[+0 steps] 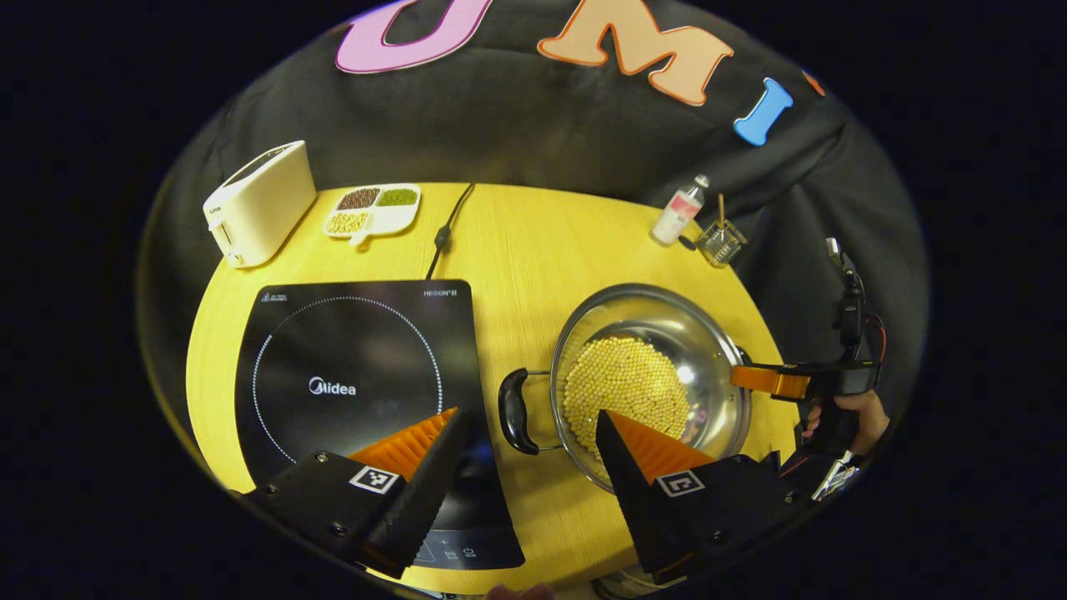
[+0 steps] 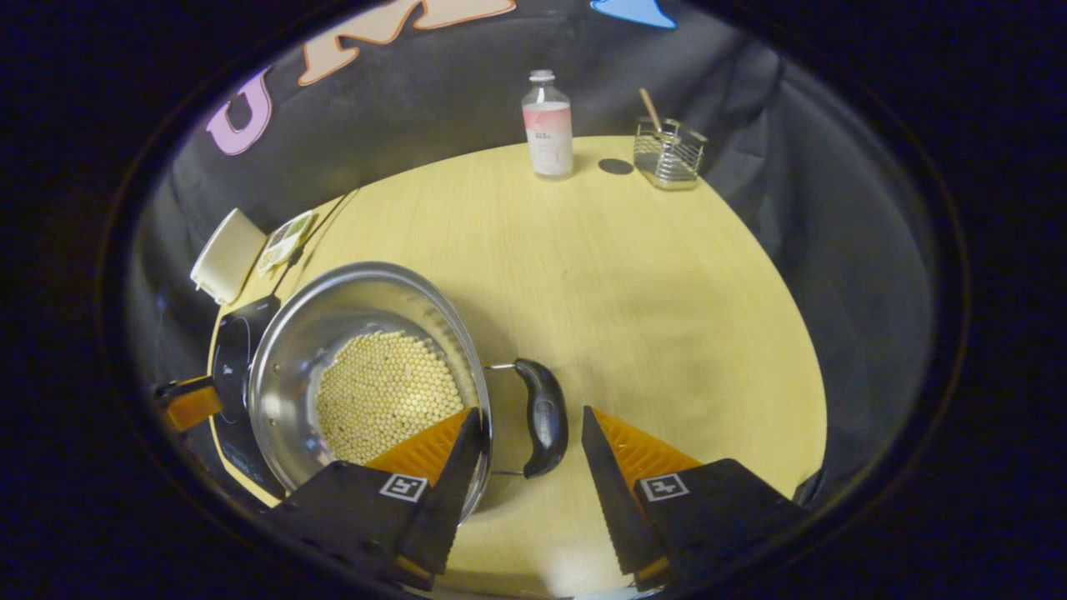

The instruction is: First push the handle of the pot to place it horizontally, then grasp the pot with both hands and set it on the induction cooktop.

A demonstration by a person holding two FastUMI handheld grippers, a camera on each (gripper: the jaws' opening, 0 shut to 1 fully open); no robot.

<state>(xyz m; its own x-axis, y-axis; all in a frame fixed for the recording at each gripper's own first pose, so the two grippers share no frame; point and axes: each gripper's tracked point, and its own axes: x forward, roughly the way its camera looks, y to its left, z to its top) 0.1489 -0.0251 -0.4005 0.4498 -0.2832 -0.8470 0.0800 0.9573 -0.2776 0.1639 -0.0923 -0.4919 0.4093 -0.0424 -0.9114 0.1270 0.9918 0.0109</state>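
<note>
A steel pot (image 1: 696,333) holding pale beans (image 1: 625,392) stands on the yellow table, just right of the black induction cooktop (image 1: 350,392). In the left gripper view my left gripper (image 1: 527,417) is open, and the pot's black left handle (image 1: 513,412) lies between its fingertips, not pinched. Across the pot, a hand (image 1: 867,417) holds the right gripper (image 1: 763,381) at the rim. In the right gripper view my right gripper (image 2: 529,412) is open around the other black handle (image 2: 542,417), which sticks out sideways from the pot (image 2: 333,308). The left gripper (image 2: 192,404) shows beyond the pot.
Along the far edge of the table stand a white toaster (image 1: 258,204), a divided tray of grains (image 1: 371,208), a small bottle (image 2: 548,125) and a wire holder (image 2: 667,154). The cooktop's cord (image 1: 446,233) runs back. Bare table (image 2: 650,292) lies right of the pot.
</note>
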